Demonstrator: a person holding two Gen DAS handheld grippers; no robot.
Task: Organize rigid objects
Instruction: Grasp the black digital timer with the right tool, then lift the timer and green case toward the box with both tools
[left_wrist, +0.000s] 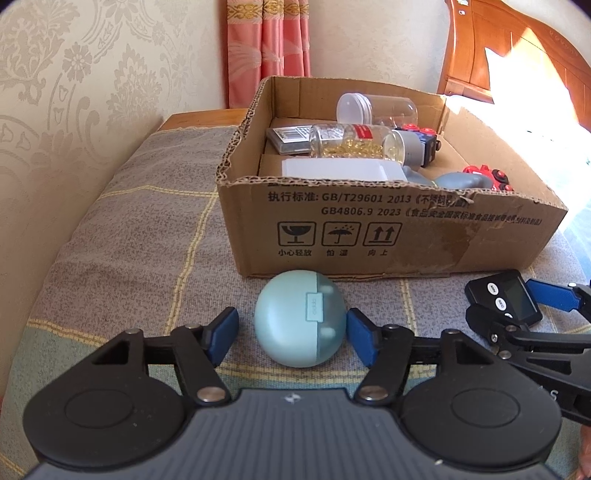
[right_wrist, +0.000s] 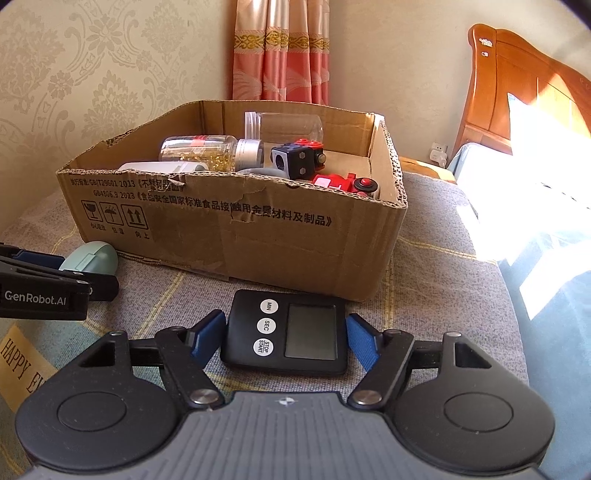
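A bed (left_wrist: 122, 236) under a grey checked blanket carries an open cardboard box (left_wrist: 369, 236) at twelve o'clock, a round teal case (left_wrist: 291, 325) at centre, and a black timer (right_wrist: 288, 332) at three o'clock.

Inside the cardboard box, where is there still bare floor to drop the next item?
The cardboard box has bare floor at its far right corner, behind the red toy. Its left and middle are crowded by the gold-filled jar, empty jar and white box.

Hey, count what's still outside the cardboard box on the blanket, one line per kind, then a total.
Teal round case: 1
Black digital timer: 1
Total outside the cardboard box: 2
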